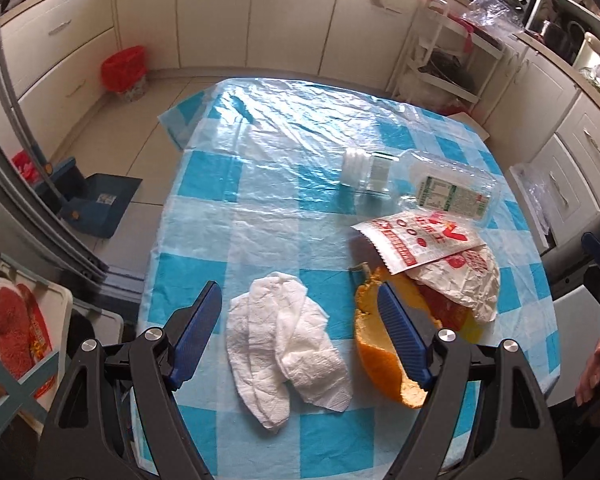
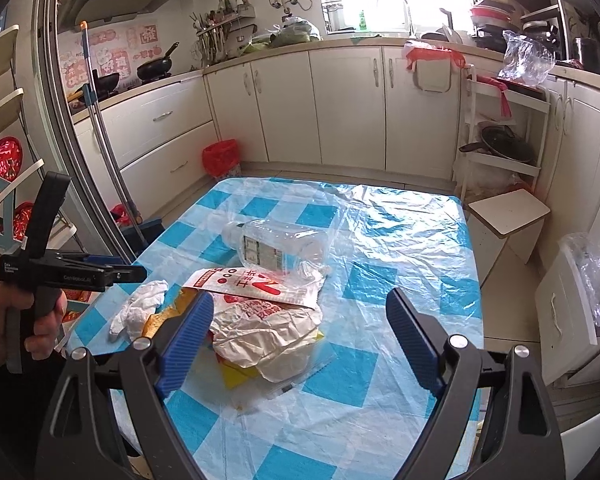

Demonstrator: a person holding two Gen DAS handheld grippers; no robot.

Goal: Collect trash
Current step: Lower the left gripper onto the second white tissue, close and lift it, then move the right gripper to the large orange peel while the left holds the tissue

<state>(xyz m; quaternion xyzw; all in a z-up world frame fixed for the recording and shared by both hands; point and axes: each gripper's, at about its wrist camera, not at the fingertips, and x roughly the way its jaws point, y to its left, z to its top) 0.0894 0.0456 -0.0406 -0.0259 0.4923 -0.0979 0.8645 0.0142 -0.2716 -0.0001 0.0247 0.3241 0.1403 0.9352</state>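
A table under a blue-and-white checked plastic cloth holds the trash. A clear empty plastic bottle lies on its side, long axis across the table, white cap toward the left in the left wrist view; its green label print is too small to read. Just in front lie a red-and-white printed paper bag, a crumpled wrapper and orange peel. A crumpled white tissue lies between the wide-open, empty left gripper. The right gripper, also wide open, holds nothing. The table's far half is bare.
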